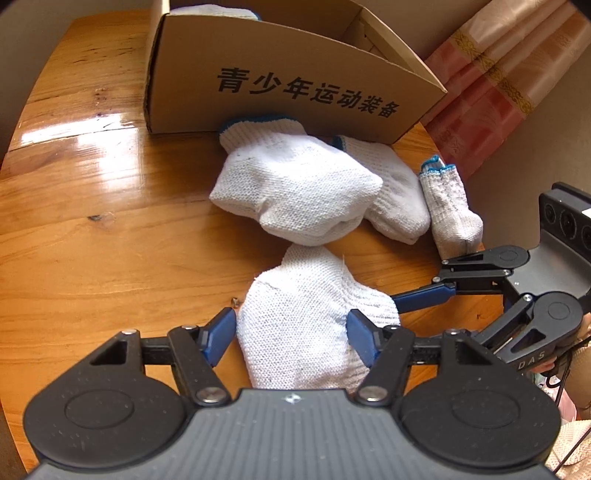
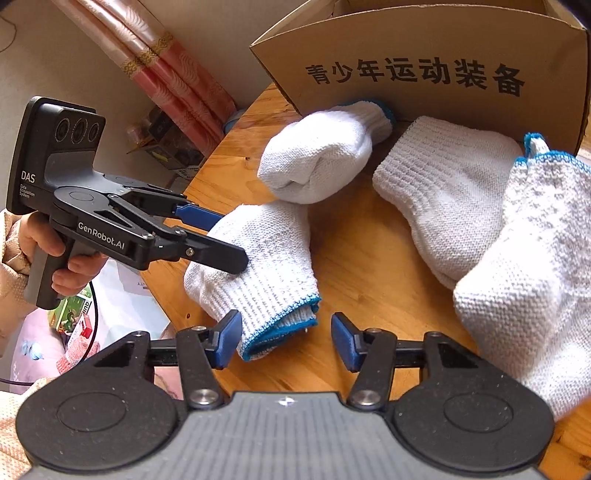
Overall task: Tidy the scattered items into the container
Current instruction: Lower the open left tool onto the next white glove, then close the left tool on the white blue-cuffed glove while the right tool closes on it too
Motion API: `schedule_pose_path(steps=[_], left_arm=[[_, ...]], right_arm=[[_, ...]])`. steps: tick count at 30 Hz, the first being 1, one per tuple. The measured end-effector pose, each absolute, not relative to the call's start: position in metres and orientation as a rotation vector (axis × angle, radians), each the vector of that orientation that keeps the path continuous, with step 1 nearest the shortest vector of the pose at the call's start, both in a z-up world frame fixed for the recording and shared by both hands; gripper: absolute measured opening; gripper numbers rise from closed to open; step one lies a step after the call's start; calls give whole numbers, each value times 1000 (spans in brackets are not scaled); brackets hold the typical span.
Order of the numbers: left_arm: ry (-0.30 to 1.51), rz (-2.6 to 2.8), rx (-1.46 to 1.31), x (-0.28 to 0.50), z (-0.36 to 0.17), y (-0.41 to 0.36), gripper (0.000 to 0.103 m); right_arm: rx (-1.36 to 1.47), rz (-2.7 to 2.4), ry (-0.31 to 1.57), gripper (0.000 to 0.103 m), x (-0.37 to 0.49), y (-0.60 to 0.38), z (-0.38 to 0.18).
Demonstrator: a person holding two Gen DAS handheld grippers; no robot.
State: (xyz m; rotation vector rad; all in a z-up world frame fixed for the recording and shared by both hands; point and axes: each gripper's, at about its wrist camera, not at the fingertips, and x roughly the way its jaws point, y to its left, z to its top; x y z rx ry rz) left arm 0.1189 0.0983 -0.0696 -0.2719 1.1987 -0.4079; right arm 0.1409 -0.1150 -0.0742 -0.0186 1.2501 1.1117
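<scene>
Several white knit gloves with blue cuffs lie on the wooden table (image 1: 92, 221) in front of a cardboard box (image 1: 295, 92) (image 2: 424, 74). Another glove (image 1: 214, 9) shows inside the box. My left gripper (image 1: 293, 339) (image 2: 232, 240) is open, its fingers on either side of the nearest folded glove (image 1: 303, 317) (image 2: 266, 258). My right gripper (image 2: 285, 342) (image 1: 417, 280) is open too, low over the table at that same glove's blue cuff (image 2: 284, 321), which lies by its left pad. Other gloves (image 1: 295, 192) (image 2: 317, 155) (image 2: 443, 192) (image 2: 535, 277) lie nearer the box.
The table's rounded edge (image 1: 480, 243) runs close to the right of the gloves. A pink curtain (image 1: 498, 85) (image 2: 166, 74) hangs beyond it. A person's hand (image 2: 66, 258) holds the left gripper's handle. Boxes and clutter (image 2: 166, 140) sit on the floor below the edge.
</scene>
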Motion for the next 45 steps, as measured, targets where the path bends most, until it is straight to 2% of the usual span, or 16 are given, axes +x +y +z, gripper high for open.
schedule_pose_path(steps=[6, 11, 13, 18, 22, 28, 35, 45], left_arm=[[1215, -396, -305, 118, -73, 99, 65], [1230, -386, -334, 117, -76, 100, 66], [1237, -380, -349, 116, -77, 102, 67], [1191, -346, -330, 115, -69, 112, 66], [1194, -367, -346, 118, -69, 114, 51], [1201, -376, -352, 117, -69, 113, 51], [1208, -375, -352, 115, -65, 110, 46], [1154, -399, -335, 114, -43, 98, 44]], right_arm=[[123, 1133, 1323, 56, 142, -115, -87], [167, 1096, 1267, 54, 145, -109, -91], [132, 1085, 1241, 45, 143, -106, -88], [113, 1071, 1225, 41, 147, -106, -86], [115, 1073, 1237, 41, 151, -105, -88], [98, 1059, 1231, 42, 148, -110, -82], [62, 1053, 1212, 29, 145, -114, -71], [15, 1050, 1154, 28, 144, -116, -46]])
